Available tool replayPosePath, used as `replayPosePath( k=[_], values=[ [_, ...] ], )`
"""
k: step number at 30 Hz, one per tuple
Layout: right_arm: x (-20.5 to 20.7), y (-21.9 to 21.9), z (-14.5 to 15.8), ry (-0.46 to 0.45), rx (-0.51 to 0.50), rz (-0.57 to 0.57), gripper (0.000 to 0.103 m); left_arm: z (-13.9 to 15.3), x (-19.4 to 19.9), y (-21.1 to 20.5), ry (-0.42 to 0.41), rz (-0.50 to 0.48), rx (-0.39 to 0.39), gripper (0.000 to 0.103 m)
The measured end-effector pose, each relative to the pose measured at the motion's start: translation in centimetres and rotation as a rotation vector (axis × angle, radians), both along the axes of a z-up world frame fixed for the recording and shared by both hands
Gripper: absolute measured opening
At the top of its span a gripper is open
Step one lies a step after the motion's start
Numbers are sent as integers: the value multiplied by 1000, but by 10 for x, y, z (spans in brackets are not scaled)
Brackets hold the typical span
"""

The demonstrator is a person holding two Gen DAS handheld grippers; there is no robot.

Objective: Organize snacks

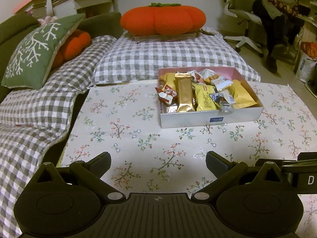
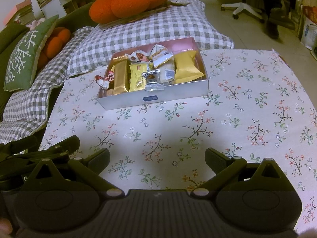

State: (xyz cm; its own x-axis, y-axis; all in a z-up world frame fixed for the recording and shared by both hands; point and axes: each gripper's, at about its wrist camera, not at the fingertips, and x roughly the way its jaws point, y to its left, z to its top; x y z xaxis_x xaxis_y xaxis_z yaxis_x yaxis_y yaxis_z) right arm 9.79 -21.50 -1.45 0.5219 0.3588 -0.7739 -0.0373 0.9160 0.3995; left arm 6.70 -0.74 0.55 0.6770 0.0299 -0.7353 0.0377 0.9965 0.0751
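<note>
A shallow silver box [image 1: 188,120] [image 2: 126,103] with a pink inside stands on the floral tablecloth and holds several wrapped snacks. Among them are a gold bar [image 1: 184,94] [image 2: 119,76], yellow packets [image 1: 242,95] [image 2: 186,64] and a red-and-white candy [image 1: 166,94] [image 2: 103,81] leaning over its left wall. My left gripper [image 1: 158,163] is open and empty, low over the cloth, well short of the box. My right gripper [image 2: 157,159] is also open and empty, near the table's front. Part of the right gripper shows at the left wrist view's right edge, and the left gripper's body at the right wrist view's left edge.
The floral cloth [image 1: 122,130] [image 2: 247,109] covers a low table. A sofa with a checked cover [image 1: 35,107], a green cushion [image 1: 35,51] and an orange pumpkin cushion [image 1: 162,19] lie left and behind. A person [image 1: 277,10] sits on a white swivel chair at the far right.
</note>
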Motion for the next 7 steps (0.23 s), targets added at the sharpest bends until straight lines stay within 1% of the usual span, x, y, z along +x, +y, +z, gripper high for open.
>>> replayPosePath(
  k=[7],
  values=[
    [0, 0, 0, 0, 0, 1, 102, 0, 0, 0, 1, 1, 0, 102]
  ],
)
